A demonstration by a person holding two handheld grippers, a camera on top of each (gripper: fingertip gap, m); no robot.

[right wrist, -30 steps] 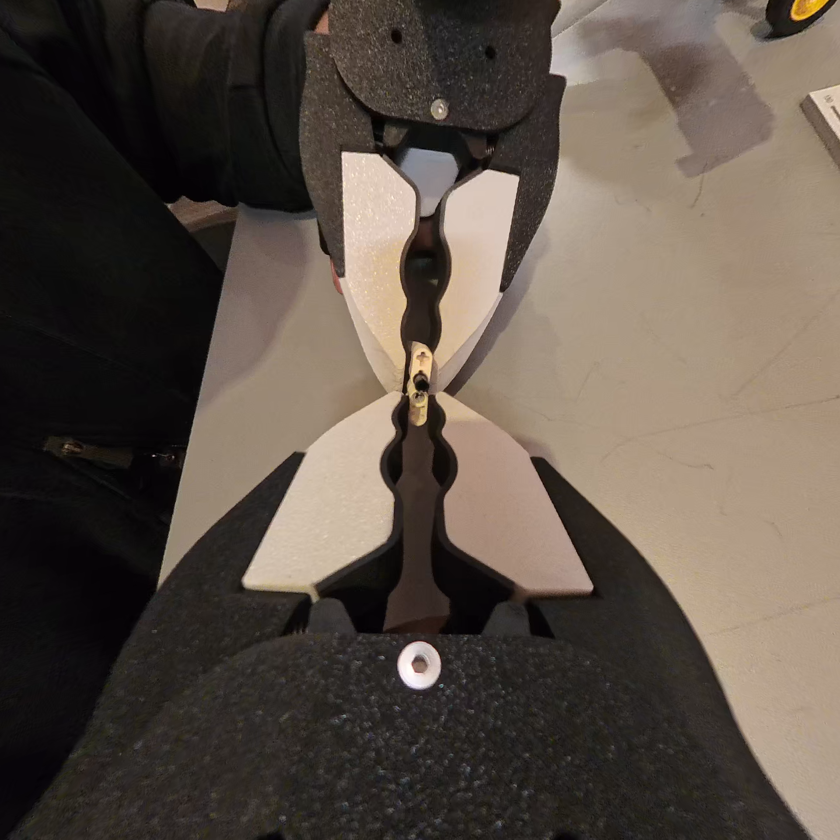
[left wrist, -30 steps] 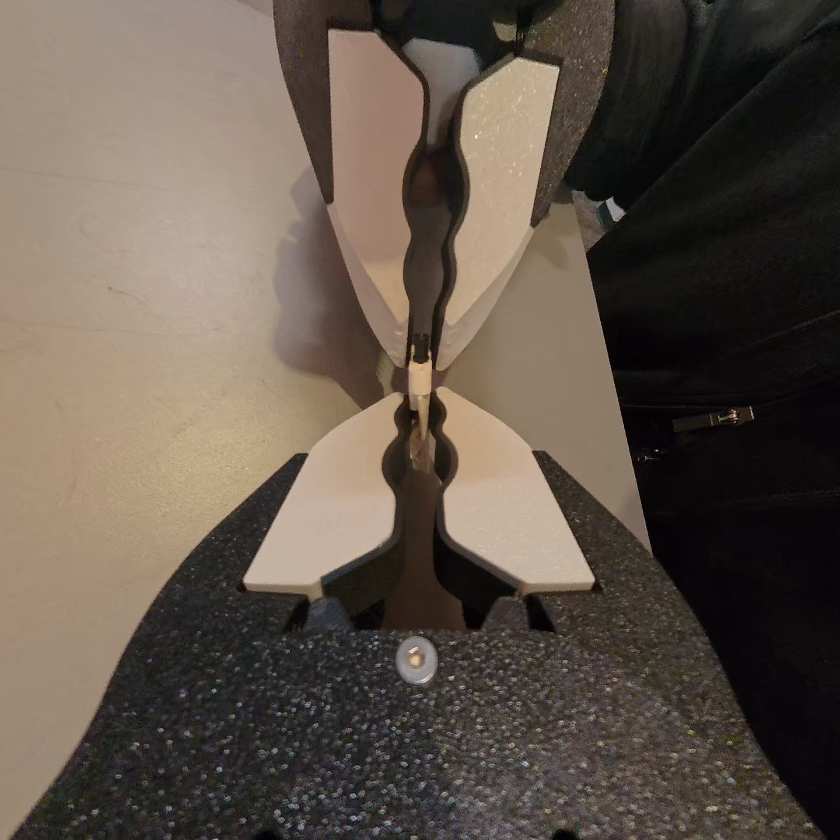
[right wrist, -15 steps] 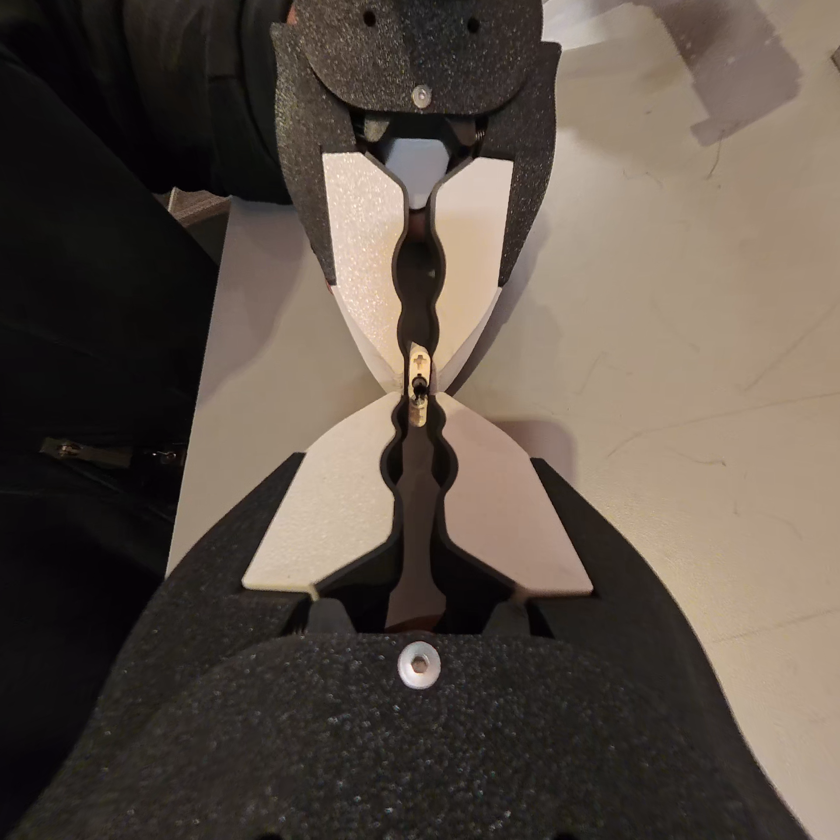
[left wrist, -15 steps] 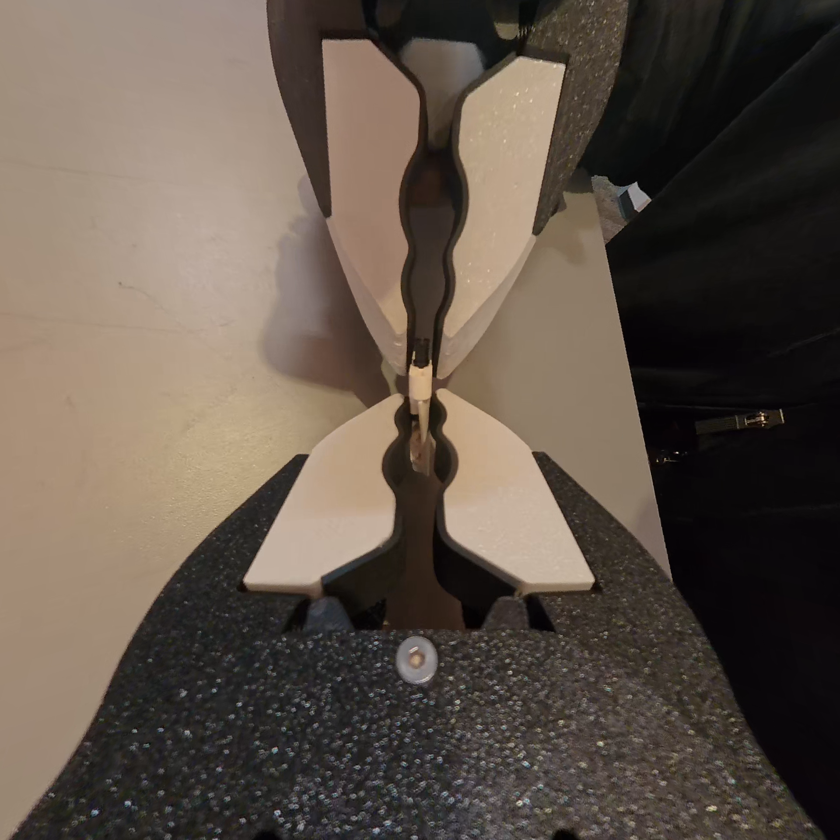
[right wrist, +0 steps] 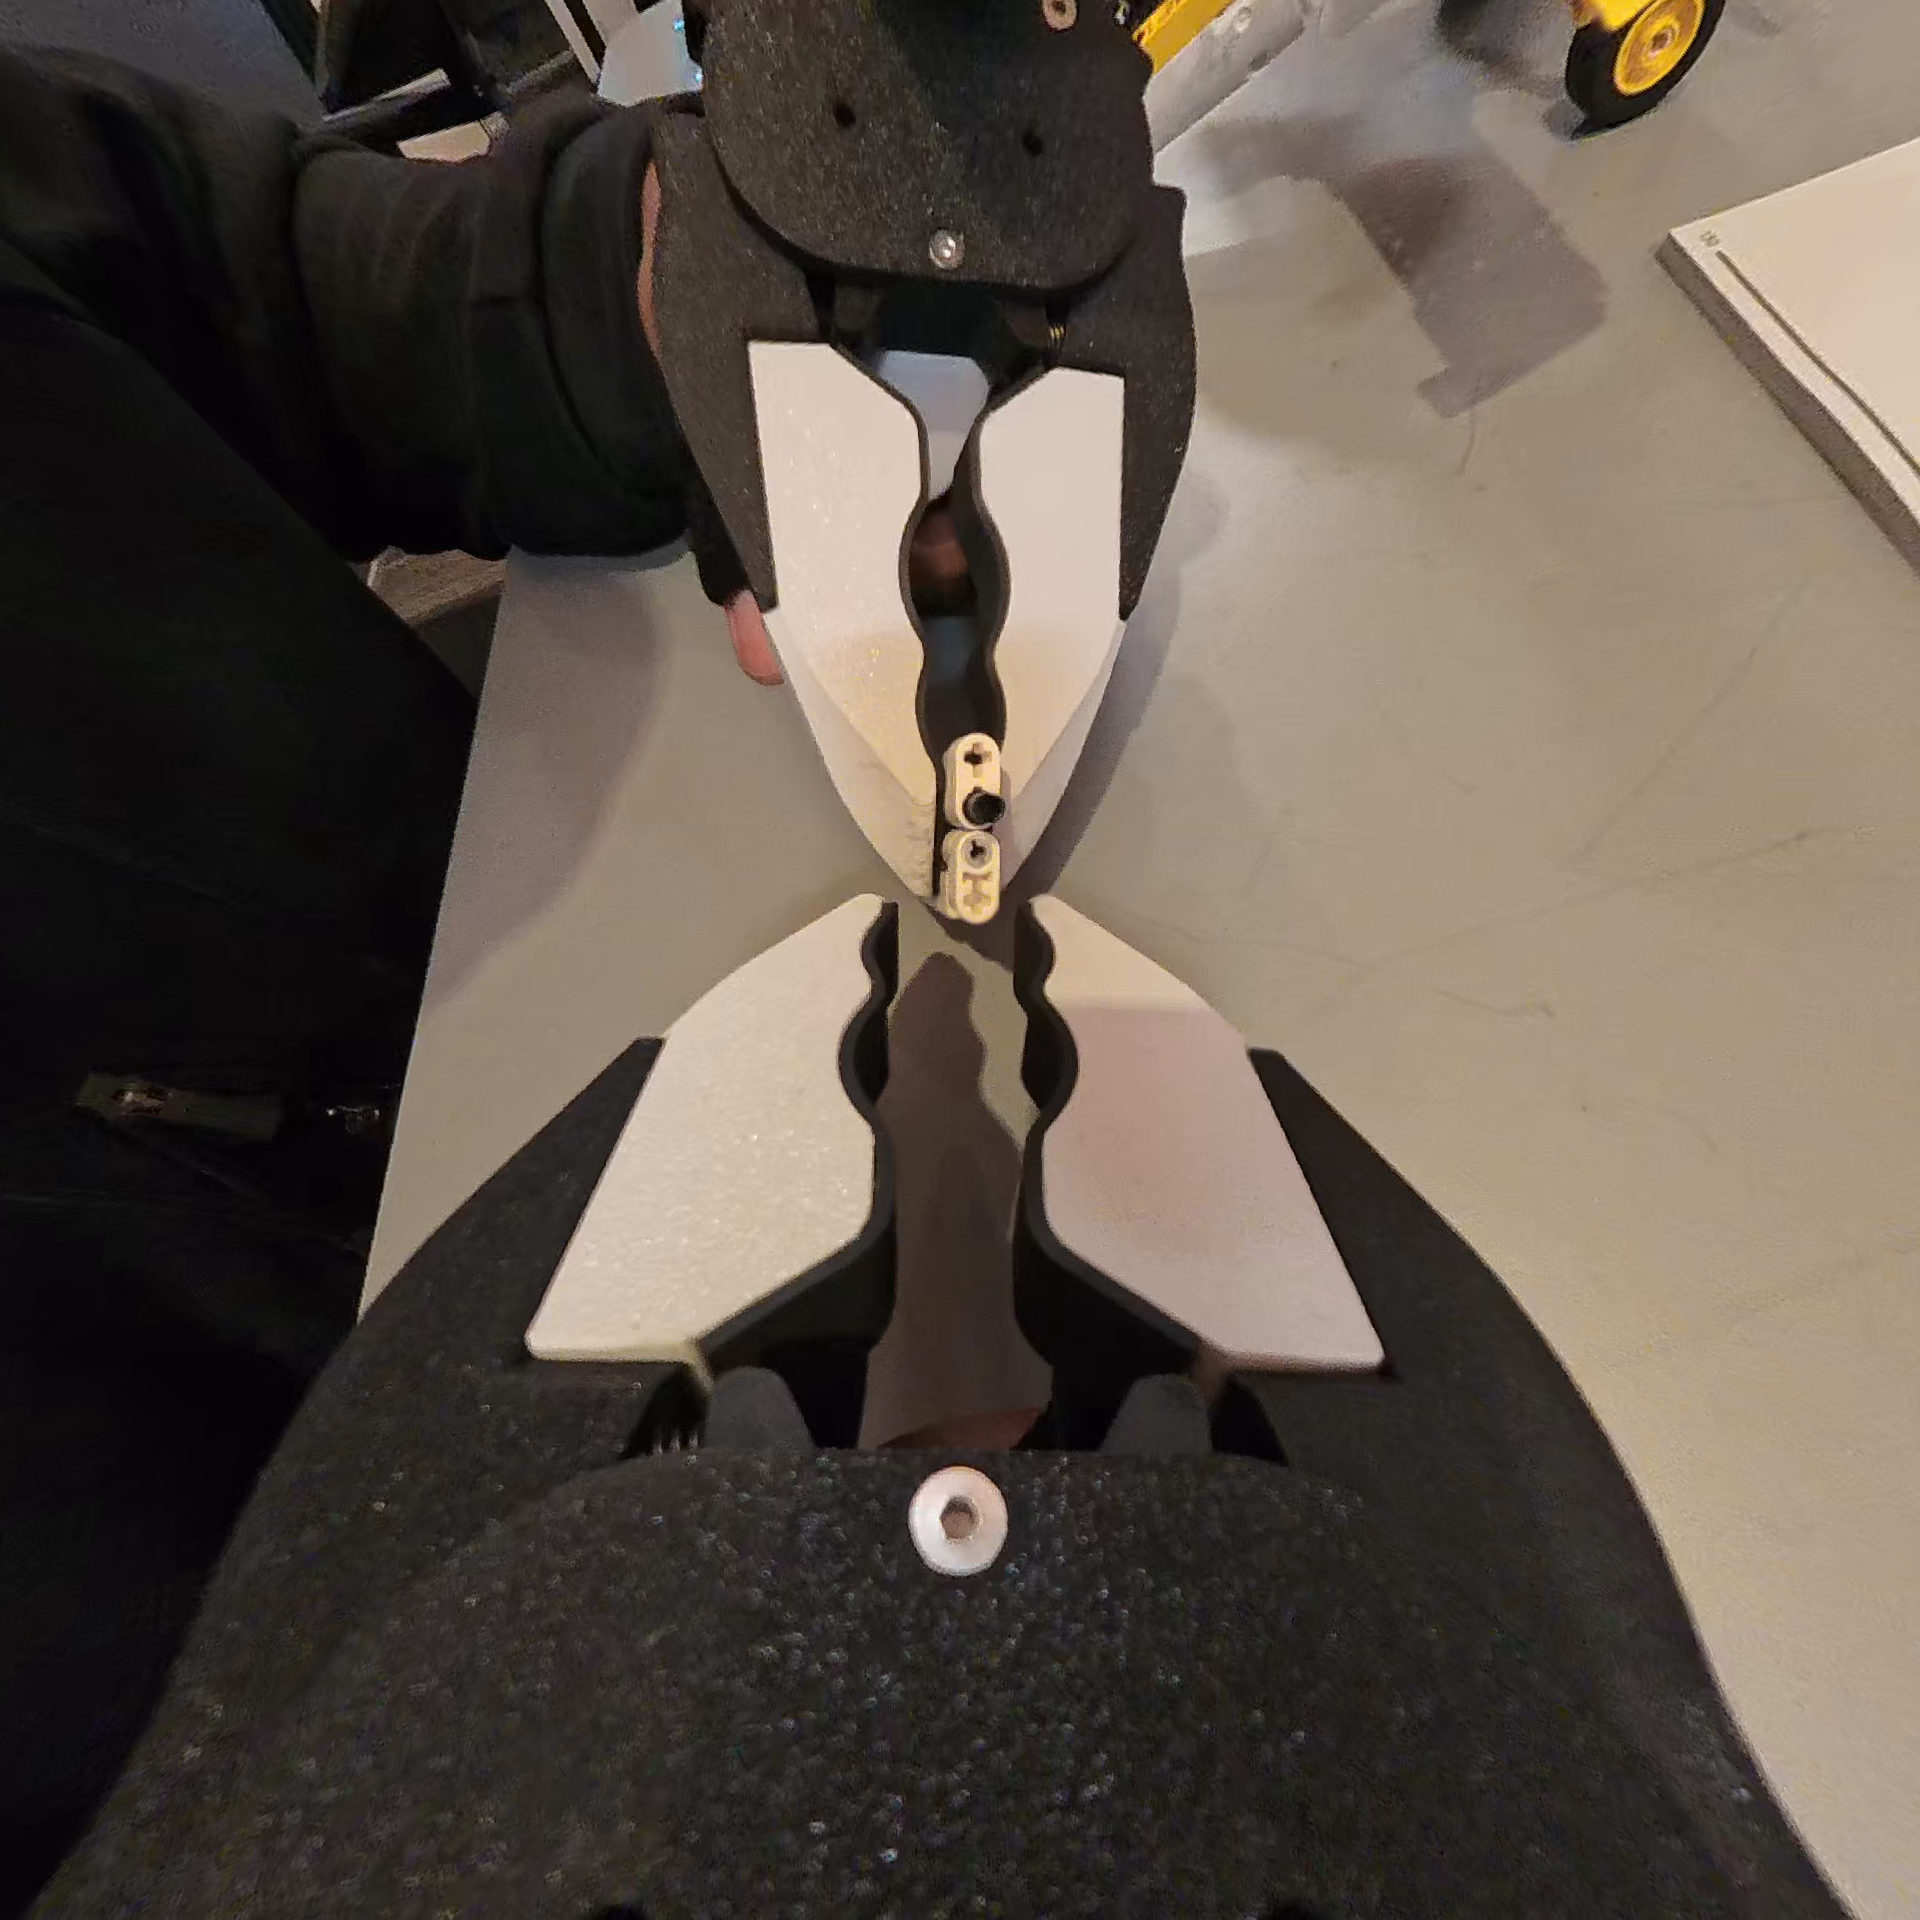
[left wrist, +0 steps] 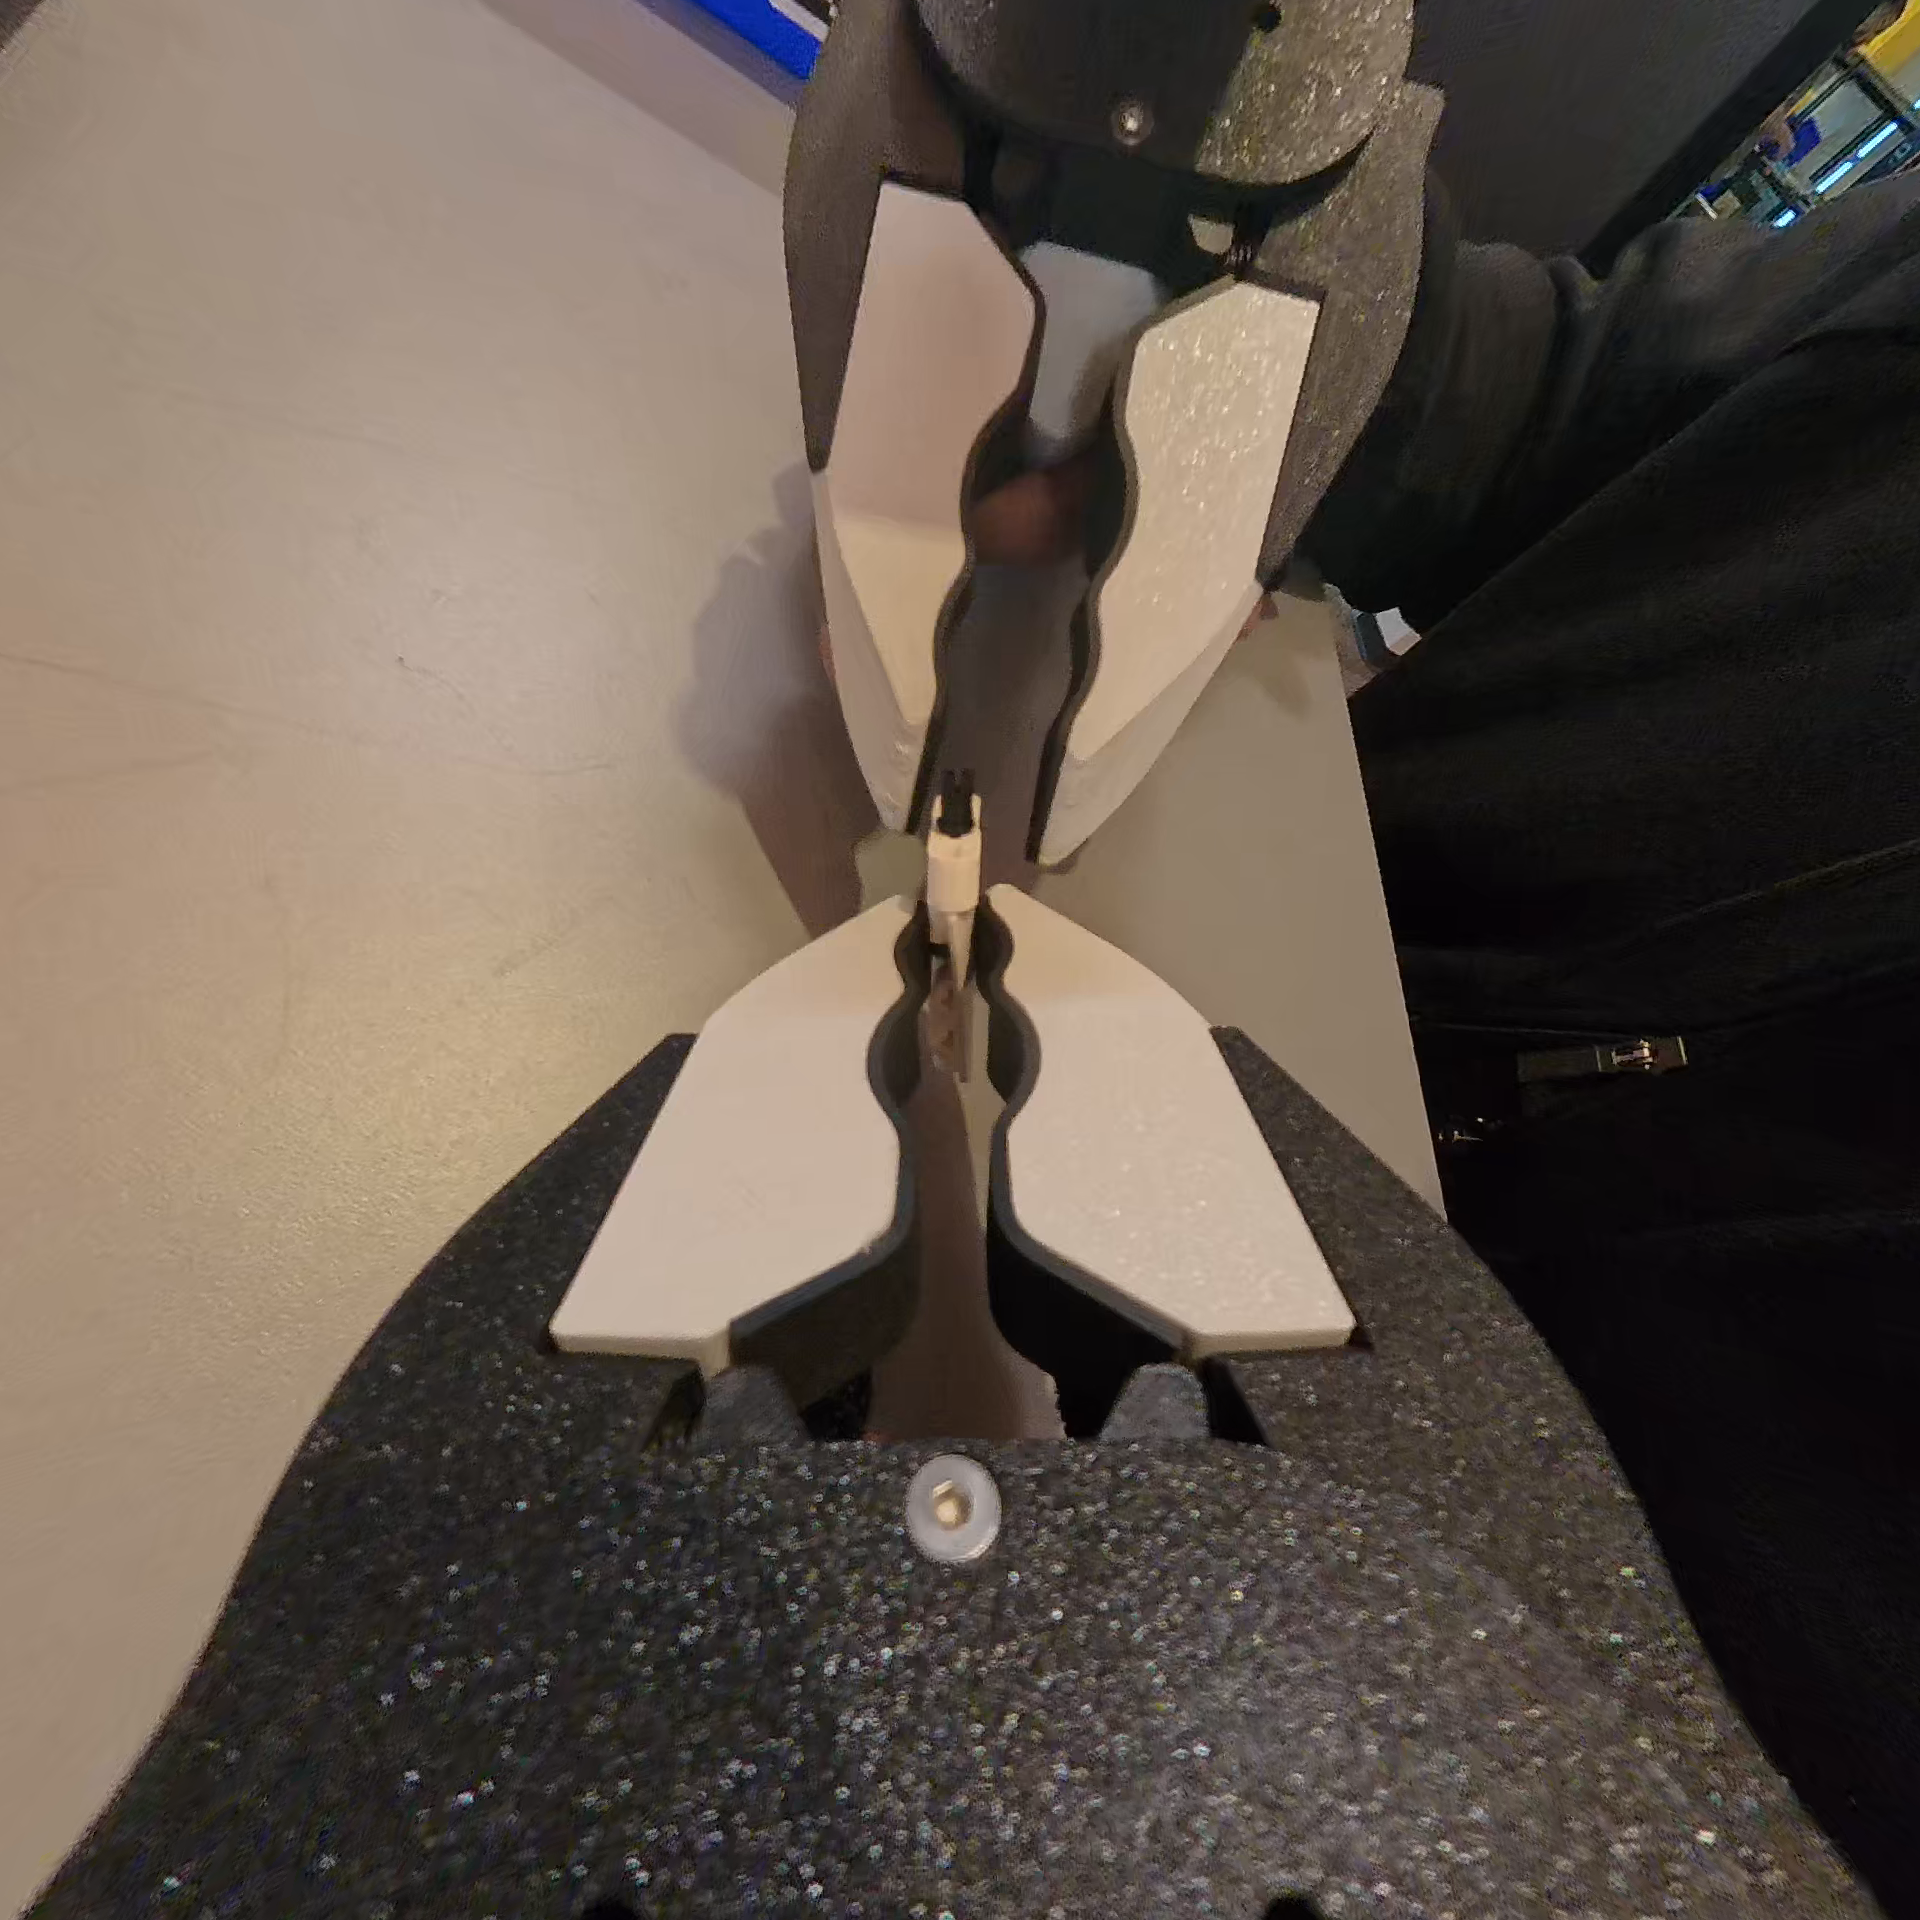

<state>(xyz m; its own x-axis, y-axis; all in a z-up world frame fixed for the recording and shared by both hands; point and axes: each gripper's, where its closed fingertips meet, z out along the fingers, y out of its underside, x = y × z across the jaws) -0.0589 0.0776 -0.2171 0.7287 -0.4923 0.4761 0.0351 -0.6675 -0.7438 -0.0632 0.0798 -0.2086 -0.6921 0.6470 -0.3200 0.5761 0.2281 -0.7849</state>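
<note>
- The left gripper (left wrist: pixel 951 925) has white, wavy-edged fingers (left wrist: pixel 790 1122) in a black, speckled, rough-grained body. Its tips are nearly together and pinch a small cream plastic piece (left wrist: pixel 953 873).
- From the right wrist view this piece reads as two short, rounded cream links (right wrist: pixel 972 831) set end to end, each with a cross-shaped hole, joined by a black pin (right wrist: pixel 985 806) that sticks out sideways. The tips of the left gripper (right wrist: pixel 961 821) press on the upper link; the lower link hangs free beyond them.
- The right gripper (right wrist: pixel 956 920) faces it tip to tip, its jaws parted with a clear gap. Its fingers (right wrist: pixel 758 1122) touch nothing, and the cream links sit just beyond its tips.
- In the left wrist view the right gripper (left wrist: pixel 971 831) shows from the front, its tips on either side of the pin's end without touching it.
- A hand in a black fingerless glove (right wrist: pixel 582 343) grips the left gripper's body; dark clothing with a metal zip pull (left wrist: pixel 1605 1058) fills the side by the bench edge.
- The bench (right wrist: pixel 1455 831) is smooth, matte pale grey with faint scratches and soft shadows under the grippers.
- A flat white board (right wrist: pixel 1829 332) lies at the far right, a yellow-hubbed wheel (right wrist: pixel 1642 52) beyond it, and a blue strip (left wrist: pixel 758 31) at the bench's far end.
</note>
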